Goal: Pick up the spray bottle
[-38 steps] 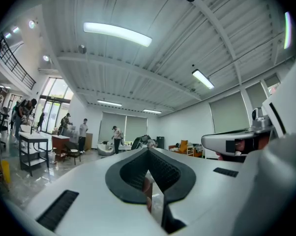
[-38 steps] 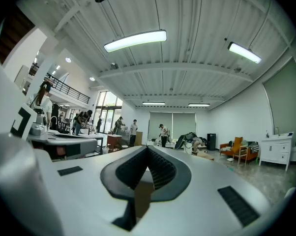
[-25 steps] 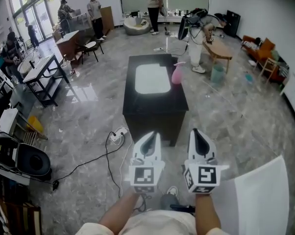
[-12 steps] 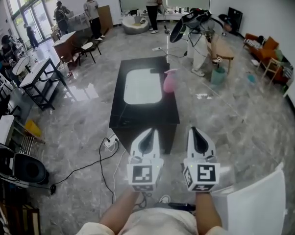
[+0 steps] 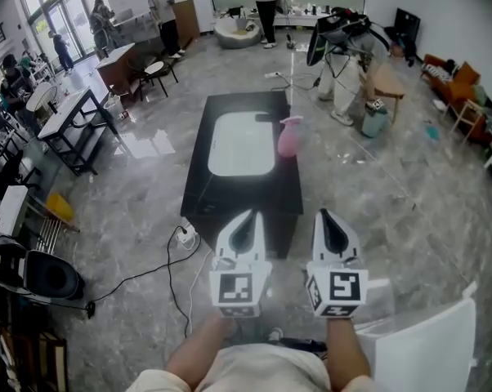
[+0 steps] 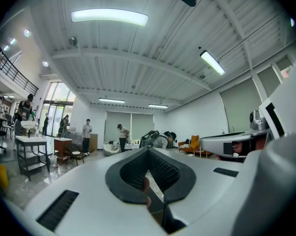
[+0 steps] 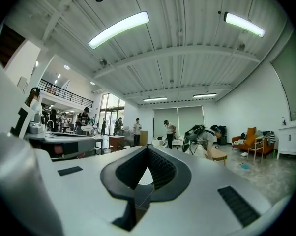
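A pink spray bottle (image 5: 289, 135) stands upright at the right edge of a black table (image 5: 242, 194), beside a white tray (image 5: 241, 144) on its top. My two grippers are held side by side, short of the table's near end and well away from the bottle. The left gripper (image 5: 244, 223) is shut with nothing in it, and so is the right gripper (image 5: 329, 219). In the left gripper view the left gripper (image 6: 149, 151) points level into the room with its tips together. The right gripper (image 7: 148, 149) looks the same in its own view.
A power strip (image 5: 186, 234) with a black cable lies on the floor by the table's near left corner. A white panel (image 5: 426, 345) stands at lower right. Desks (image 5: 70, 117) line the left side. A person (image 5: 344, 60) bends over beyond the table; others stand at the back.
I have walked toward the table: it and the pink bottle sit lower and larger in the head view. Both grippers stay shut, side by side.
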`<state>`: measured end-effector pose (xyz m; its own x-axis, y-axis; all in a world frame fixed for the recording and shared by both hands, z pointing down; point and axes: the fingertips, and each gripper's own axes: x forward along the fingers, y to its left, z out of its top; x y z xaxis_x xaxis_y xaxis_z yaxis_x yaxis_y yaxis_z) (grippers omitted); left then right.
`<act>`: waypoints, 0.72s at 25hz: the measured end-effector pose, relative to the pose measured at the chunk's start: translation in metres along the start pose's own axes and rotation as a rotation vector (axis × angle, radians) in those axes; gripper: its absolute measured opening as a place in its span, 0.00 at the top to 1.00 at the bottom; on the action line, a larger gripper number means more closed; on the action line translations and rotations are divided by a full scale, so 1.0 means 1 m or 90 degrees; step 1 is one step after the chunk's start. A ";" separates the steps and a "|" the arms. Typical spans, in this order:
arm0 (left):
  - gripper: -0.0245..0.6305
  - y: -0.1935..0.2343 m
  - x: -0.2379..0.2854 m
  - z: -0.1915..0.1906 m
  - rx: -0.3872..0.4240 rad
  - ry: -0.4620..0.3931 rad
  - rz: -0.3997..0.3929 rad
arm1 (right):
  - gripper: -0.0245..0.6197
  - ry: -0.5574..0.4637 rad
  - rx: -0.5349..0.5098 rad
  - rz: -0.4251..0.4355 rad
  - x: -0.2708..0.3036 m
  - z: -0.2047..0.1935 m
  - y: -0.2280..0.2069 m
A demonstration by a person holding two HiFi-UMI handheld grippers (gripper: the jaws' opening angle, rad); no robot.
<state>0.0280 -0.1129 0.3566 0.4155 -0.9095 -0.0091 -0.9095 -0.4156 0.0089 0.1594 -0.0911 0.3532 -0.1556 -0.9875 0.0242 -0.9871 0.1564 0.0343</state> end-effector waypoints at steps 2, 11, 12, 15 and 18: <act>0.96 0.004 0.014 -0.005 -0.002 0.004 -0.002 | 0.95 0.000 -0.004 -0.001 0.013 -0.002 -0.004; 0.96 0.037 0.099 -0.013 -0.021 -0.011 -0.024 | 0.95 0.009 -0.027 -0.020 0.099 -0.010 -0.020; 0.96 0.044 0.110 -0.011 -0.022 -0.012 -0.025 | 0.95 0.009 -0.029 -0.023 0.113 -0.007 -0.021; 0.96 0.068 0.142 -0.008 -0.015 -0.012 -0.025 | 0.95 0.008 -0.033 -0.026 0.153 0.000 -0.020; 0.96 0.096 0.171 -0.008 0.001 -0.011 -0.023 | 0.95 0.016 -0.040 -0.033 0.193 0.002 -0.015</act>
<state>0.0125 -0.3087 0.3638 0.4476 -0.8939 -0.0260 -0.8941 -0.4479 0.0075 0.1443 -0.2841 0.3554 -0.1022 -0.9937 0.0454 -0.9894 0.1062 0.0994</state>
